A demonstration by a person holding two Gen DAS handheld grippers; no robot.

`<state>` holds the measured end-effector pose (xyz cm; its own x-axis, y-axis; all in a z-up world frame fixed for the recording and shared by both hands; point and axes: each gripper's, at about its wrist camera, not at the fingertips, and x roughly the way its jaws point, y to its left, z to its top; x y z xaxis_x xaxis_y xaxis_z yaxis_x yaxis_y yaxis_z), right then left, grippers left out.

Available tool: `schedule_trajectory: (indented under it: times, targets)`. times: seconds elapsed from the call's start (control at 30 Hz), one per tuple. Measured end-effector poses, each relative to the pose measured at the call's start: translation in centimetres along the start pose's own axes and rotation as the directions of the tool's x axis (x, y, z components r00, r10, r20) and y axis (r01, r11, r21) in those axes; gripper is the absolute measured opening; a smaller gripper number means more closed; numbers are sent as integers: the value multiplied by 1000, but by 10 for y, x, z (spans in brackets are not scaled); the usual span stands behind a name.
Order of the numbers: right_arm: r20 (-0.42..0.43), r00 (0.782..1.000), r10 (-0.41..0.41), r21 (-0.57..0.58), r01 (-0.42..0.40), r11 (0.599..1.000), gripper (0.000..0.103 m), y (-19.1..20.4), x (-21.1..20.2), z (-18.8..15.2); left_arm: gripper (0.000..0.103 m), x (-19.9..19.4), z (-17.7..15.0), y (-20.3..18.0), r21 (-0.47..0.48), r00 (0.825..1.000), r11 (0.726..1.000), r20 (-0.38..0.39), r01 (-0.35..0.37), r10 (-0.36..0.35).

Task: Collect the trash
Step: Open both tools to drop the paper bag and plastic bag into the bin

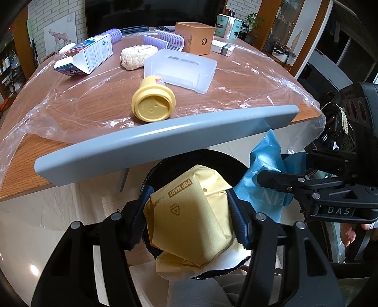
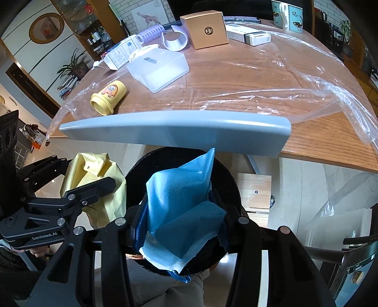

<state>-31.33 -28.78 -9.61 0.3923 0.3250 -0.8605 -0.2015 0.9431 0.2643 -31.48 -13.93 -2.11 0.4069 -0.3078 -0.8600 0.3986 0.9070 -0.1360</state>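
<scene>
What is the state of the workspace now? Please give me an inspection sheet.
Surface: wooden table under clear plastic sheet; grey chair back at its edge.
Job's things: yellow bag and blue bag, both over black bin.
Clutter: yellow cup on its side, clear box, carton, brown box, rollers, mugs.
Grippers: left gripper shut on yellow bag; right gripper shut on blue bag.
Cables: nothing seen.
Surroundings: brick wall, cabinets, plants.

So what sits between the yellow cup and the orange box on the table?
The translucent plastic case lies between the yellow cup and the orange box, clearest in the left wrist view.
</scene>
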Motion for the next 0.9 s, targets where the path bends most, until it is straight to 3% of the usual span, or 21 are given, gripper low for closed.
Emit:
schedule_trajectory:
  times: [0.9]
  targets:
    - [-73, 995, -64, -19, 63, 998, 48, 2, 41, -10, 61, 36, -8, 1, 32, 997, 999, -63, -37, 39]
